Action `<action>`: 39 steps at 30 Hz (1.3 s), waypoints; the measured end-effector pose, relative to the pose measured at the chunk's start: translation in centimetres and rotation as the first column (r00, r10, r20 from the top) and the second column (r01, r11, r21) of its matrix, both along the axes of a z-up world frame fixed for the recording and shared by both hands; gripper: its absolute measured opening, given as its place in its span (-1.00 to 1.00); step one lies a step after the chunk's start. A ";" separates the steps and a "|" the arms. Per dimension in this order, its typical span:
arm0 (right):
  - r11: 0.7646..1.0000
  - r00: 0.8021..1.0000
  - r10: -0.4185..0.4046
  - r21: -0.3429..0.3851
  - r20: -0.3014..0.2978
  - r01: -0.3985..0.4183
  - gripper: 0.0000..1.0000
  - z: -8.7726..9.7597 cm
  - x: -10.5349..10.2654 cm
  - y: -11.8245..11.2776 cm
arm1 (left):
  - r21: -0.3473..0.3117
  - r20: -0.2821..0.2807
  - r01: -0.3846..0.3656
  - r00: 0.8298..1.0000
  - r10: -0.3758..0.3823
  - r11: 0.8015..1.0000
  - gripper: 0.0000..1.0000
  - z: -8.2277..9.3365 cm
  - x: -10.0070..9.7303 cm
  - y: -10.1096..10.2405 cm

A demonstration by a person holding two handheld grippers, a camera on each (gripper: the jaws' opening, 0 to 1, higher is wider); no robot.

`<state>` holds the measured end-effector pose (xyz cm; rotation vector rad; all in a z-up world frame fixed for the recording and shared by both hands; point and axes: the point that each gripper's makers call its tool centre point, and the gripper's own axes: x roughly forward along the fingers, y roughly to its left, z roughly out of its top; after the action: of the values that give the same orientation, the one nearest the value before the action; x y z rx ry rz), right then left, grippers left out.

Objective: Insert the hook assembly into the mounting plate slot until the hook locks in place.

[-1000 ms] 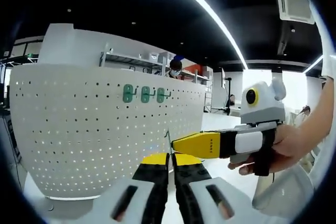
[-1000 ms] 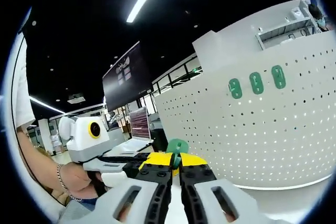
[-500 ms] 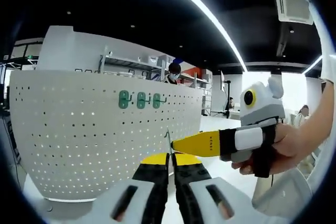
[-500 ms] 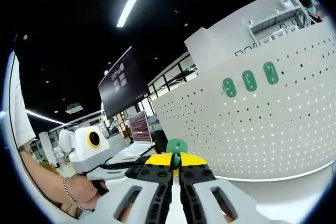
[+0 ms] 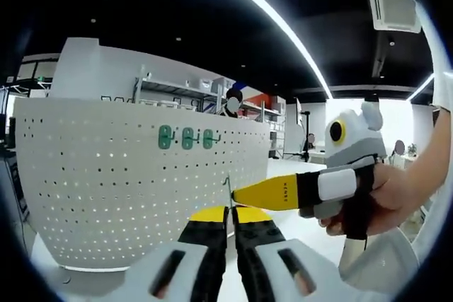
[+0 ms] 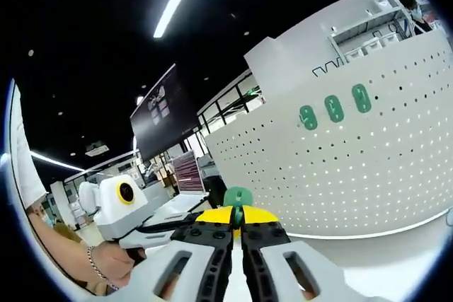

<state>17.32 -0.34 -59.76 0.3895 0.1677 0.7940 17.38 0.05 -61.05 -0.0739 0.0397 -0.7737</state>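
The hook assembly is a thin metal wire hook (image 5: 227, 187) on a small green plate (image 6: 238, 196). In the left gripper view the wire rises from between the tips of my left gripper (image 5: 228, 210), whose jaws are shut on it. My right gripper (image 5: 239, 195) reaches in from the right, held by a hand, its yellow tip against the wire. In the right gripper view my right gripper (image 6: 237, 213) is shut on the green plate, and the left gripper (image 6: 190, 225) comes in from the left. The white perforated mounting plate (image 5: 106, 189) (image 6: 368, 175) stands upright beyond.
Three green hooks (image 5: 186, 137) (image 6: 333, 107) hang in a row high on the perforated plate. A person's hand (image 5: 386, 199) and arm fill the right side. Shelving (image 5: 177, 90) stands behind the plate, and a dark wall screen (image 6: 166, 114) hangs at the left.
Both views have drifted slightly, so the perforated plate and its three hooks look a little smaller and farther. Both grippers keep the same hold on the hook assembly.
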 end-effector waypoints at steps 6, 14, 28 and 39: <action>1.000 1.000 -0.011 0.003 -0.011 0.011 -1.00 -0.3 -0.1 -0.2 | -0.002 -0.018 0.008 1.000 -0.008 1.000 -0.94 -0.3 -0.1 -0.2; 1.000 1.000 -0.011 0.011 -0.014 0.011 -1.00 -0.1 0.1 -0.2 | 0.002 -0.019 0.014 1.000 -0.014 1.000 -0.92 0.0 -0.1 -0.2; 1.000 1.000 -0.014 -0.005 -0.007 0.014 -1.00 -0.2 0.4 -0.6 | 0.063 -0.018 0.018 1.000 -0.017 0.998 -0.56 -0.9 0.3 -0.8; 1.000 1.000 -0.013 -0.011 -0.019 0.012 -1.00 -0.7 0.7 -0.7 | 0.109 -0.078 0.002 0.997 0.007 0.994 0.56 -3.0 1.1 -0.8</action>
<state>18.02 -1.08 -60.45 0.3873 0.1869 0.7771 18.46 -0.73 -64.06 -0.0008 0.1561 -0.7649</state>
